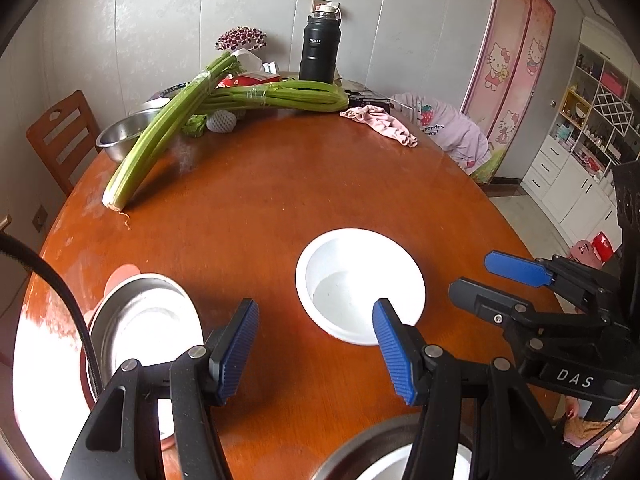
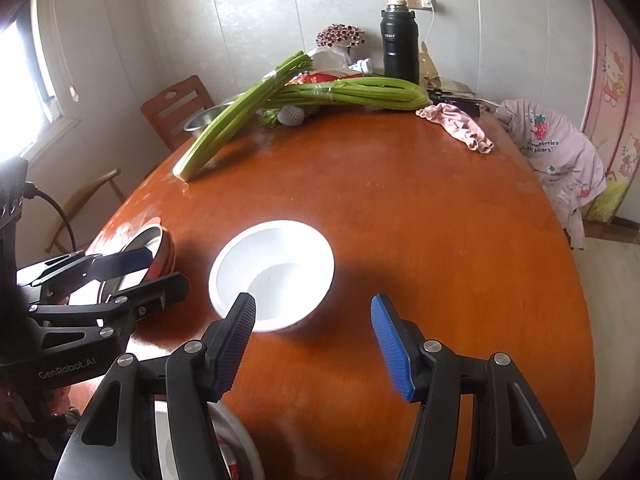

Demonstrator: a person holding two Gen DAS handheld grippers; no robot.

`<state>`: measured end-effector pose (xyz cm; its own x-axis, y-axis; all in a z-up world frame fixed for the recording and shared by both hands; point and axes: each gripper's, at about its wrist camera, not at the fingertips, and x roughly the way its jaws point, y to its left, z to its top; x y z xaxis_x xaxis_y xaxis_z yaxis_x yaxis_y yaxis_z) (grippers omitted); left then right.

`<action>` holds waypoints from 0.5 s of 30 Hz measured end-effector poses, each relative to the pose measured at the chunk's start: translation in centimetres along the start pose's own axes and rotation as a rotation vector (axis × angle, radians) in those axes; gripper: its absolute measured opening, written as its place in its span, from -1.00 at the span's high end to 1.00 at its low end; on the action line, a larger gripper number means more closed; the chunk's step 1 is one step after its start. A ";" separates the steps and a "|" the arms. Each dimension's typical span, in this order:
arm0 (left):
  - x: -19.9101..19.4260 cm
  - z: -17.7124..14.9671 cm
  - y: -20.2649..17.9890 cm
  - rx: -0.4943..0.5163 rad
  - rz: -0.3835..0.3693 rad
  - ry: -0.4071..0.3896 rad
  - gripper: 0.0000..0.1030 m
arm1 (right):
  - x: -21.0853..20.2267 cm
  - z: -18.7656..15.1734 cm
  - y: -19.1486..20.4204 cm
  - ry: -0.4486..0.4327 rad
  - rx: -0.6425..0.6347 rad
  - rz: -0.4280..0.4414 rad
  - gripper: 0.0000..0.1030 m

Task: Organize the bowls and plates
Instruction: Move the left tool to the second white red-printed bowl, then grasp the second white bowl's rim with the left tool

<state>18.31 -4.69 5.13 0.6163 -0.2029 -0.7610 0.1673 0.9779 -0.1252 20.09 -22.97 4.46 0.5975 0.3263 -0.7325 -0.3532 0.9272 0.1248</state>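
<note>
Item: white bowl (image 1: 360,286), upright and empty, standing alone on the round wooden surface (image 1: 280,184). All places below are given from this bowl.

Left hand-held gripper (image 1: 316,350): on the near side of the bowl, jaws spread, nothing between them. Its right finger overlaps the bowl's near rim in its own view; whether it touches cannot be told.

Right hand-held gripper (image 2: 314,344): also on the near side, offset to the bowl's right, jaws spread and empty. Its left finger overlaps the bowl's near edge in the right wrist view.

Governing relation: the bowl lies ahead of both grippers and between their two lines of approach, and both point down toward it. Being round, it offers no long axis; any point of the rim serves. Neither hand looks clearly nearer.

Steel bowl (image 1: 144,328): left of the white bowl, well apart from it, seemingly nested in a reddish one, partly covered by the left gripper and washed out by glare.

A second steel-rimmed dish (image 1: 384,452): nearer than the white bowl, cut off at the bottom edge and hidden behind the fingers; its contents are unclear.

Beyond the white bowl, well apart: celery (image 1: 168,132), a steel basin (image 1: 120,132), a black flask (image 1: 320,52), a pink cloth (image 1: 380,124).
</note>
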 end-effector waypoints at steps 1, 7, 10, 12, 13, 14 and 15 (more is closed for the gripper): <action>0.1 0.2 0.0 0.002 0.000 0.001 -0.14 | 0.1 0.3 -0.1 -0.001 -0.002 0.000 -0.21; 1.6 1.0 0.3 0.006 0.007 0.028 -0.14 | 1.6 1.5 -0.2 0.019 -0.007 0.008 -0.21; 2.3 1.1 0.4 0.003 0.002 0.044 -0.14 | 2.5 1.6 -0.1 0.039 -0.016 0.013 -0.21; 2.8 1.1 0.4 0.001 -0.001 0.057 -0.14 | 3.3 1.5 -0.1 0.059 -0.019 0.013 -0.21; 3.2 1.1 0.5 -0.001 -0.003 0.065 -0.14 | 3.6 1.5 0.0 0.066 -0.021 0.015 -0.21; 3.4 1.0 0.6 -0.005 -0.004 0.073 -0.14 | 3.9 1.5 0.0 0.074 -0.023 0.016 -0.21; 3.6 1.0 0.6 -0.008 -0.005 0.080 -0.14 | 4.2 1.5 0.0 0.079 -0.023 0.016 -0.21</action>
<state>21.37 -4.85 2.93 0.5523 -0.2033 -0.8085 0.1636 0.9774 -0.1340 23.70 -21.34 2.35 0.5336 0.3247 -0.7809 -0.3796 0.9171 0.1220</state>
